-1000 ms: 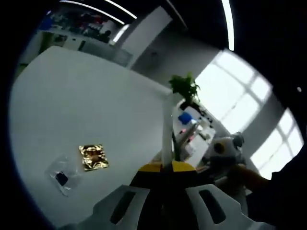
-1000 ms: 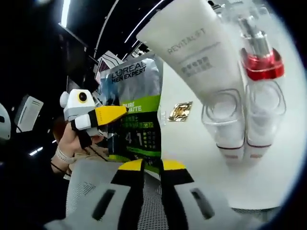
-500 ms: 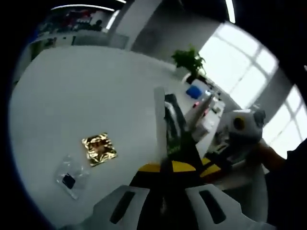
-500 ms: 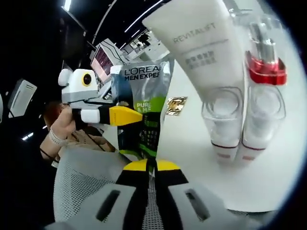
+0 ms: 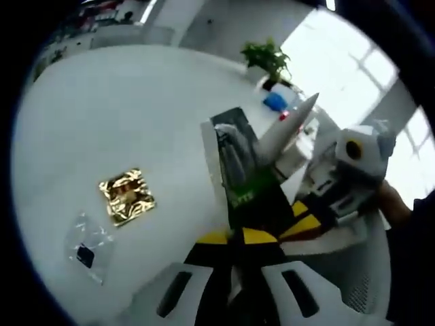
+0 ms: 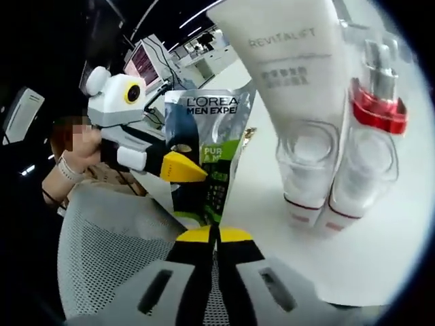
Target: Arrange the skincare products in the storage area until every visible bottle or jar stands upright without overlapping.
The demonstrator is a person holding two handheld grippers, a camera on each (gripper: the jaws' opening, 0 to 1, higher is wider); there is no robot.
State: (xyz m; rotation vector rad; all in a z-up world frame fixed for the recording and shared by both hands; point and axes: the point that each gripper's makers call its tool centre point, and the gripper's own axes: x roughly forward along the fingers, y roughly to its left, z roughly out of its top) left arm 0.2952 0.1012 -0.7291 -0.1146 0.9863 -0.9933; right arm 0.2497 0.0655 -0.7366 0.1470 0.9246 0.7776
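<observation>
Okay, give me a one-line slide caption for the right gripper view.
Both grippers, right and left, pinch a L'Oreal Men Expert sachet beside an upright Revitalift tube and a red-collared pump bottle.

Lying well apart on the white table (image 5: pixel 102 115): a gold foil sachet (image 5: pixel 126 196) and, nearer the edge, a clear packet (image 5: pixel 86 246), leaving broad bare surface toward the far edge. Crowding one another in the right gripper view: white tube (image 6: pixel 289 51) and red-collared pump bottle (image 6: pixel 372 129) touching, green-and-silver pouch (image 6: pixel 207 159) just beside, the left claw (image 6: pixel 182 168) blocking the pouch's side.
</observation>
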